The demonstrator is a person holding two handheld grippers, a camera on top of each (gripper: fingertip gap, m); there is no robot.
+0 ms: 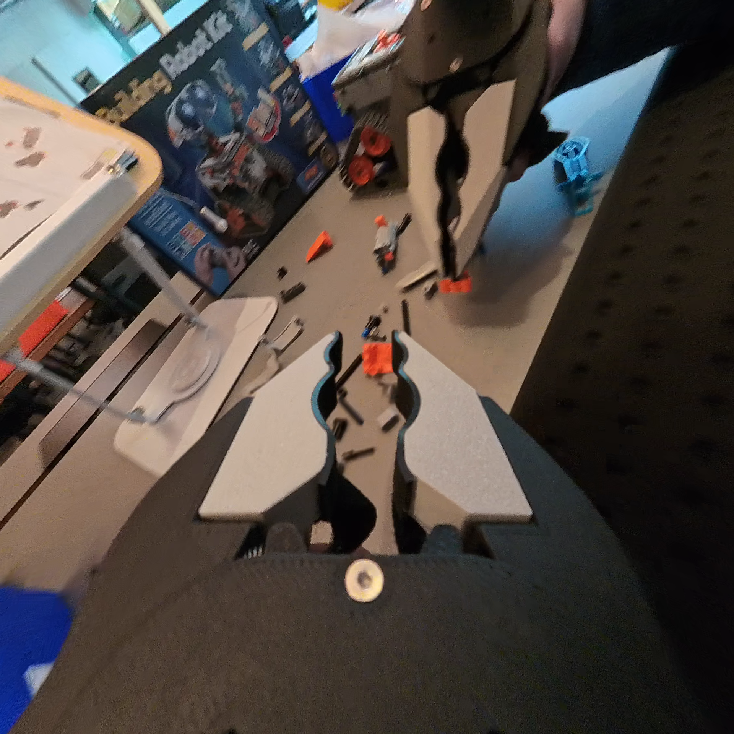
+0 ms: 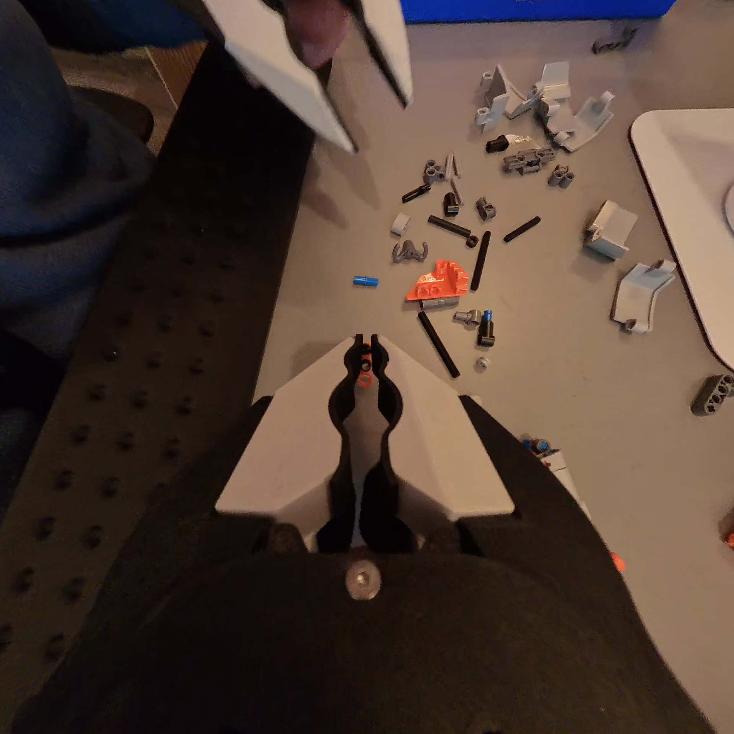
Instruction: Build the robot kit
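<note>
Right gripper [image 2: 366,337] angled down over grey table [image 2: 556,437], jaws pinched on small orange perforated piece [image 2: 364,371], tip near table edge

Left gripper [image 1: 367,337] tilted, raised above table, jaws apart, empty; orange piece [image 1: 376,359] seen through gap

Loose parts scattered ahead: orange wedge [image 2: 437,284], blue pin [image 2: 365,281], black axles [image 2: 438,344], grey panels [image 2: 548,103]

Blue kit box [image 1: 222,151] upright at table back

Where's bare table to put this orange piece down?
Bare table lies between the black perforated board and the blue pin, just ahead of the right gripper. Right of the orange wedge it is crowded with black axles and grey panels.
</note>
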